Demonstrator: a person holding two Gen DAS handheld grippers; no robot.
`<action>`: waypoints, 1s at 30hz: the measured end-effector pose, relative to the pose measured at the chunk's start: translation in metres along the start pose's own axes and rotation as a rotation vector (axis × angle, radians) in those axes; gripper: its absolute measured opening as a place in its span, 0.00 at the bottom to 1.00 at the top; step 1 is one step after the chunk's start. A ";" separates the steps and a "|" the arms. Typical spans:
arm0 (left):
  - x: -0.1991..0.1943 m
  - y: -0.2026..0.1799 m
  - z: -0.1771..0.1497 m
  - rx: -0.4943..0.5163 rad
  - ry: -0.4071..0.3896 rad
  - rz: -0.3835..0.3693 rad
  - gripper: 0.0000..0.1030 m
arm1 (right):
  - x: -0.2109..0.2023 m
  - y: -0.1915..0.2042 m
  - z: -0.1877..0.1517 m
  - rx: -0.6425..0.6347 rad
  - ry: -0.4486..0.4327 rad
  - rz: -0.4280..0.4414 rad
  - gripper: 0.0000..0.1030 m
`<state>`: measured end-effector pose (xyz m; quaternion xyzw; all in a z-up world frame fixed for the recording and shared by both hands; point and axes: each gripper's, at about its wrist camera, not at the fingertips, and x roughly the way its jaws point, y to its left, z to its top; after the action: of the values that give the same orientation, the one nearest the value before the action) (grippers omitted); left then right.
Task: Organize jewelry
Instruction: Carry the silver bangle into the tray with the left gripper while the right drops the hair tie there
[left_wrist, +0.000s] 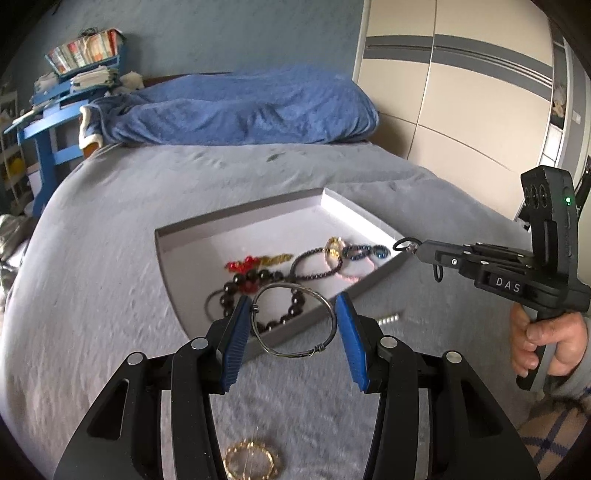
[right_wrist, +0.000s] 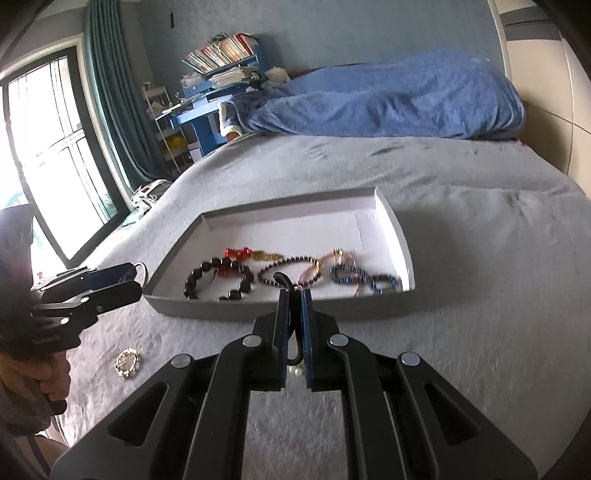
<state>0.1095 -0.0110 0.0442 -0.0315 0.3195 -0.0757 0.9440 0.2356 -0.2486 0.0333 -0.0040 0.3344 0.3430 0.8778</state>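
Observation:
A shallow grey box with a white floor lies on the bed and holds several bead bracelets, among them a big black bead one and a blue one. My left gripper is shut on a thin silver wire bangle, held across its width above the box's near rim. My right gripper is shut on a thin black cord loop with a small metal piece, near the box's right corner; it also shows in the left wrist view. A gold bracelet lies on the bedspread outside the box.
The grey bedspread stretches around the box. A small pale beaded piece lies on it beside the box. A blue blanket lies at the head of the bed. A blue desk with books and a window are to the left, a wardrobe to the right.

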 end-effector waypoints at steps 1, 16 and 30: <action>0.002 0.000 0.002 0.000 -0.001 0.000 0.47 | 0.001 -0.001 0.002 0.000 0.000 0.001 0.06; 0.054 0.017 0.023 -0.054 0.054 0.031 0.47 | 0.059 0.000 0.035 -0.058 0.089 -0.057 0.06; 0.097 0.025 0.017 -0.086 0.135 0.074 0.52 | 0.115 0.006 0.031 -0.094 0.195 -0.093 0.08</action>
<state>0.1987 -0.0018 -0.0034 -0.0549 0.3862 -0.0290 0.9203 0.3121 -0.1677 -0.0095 -0.0942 0.4011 0.3150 0.8550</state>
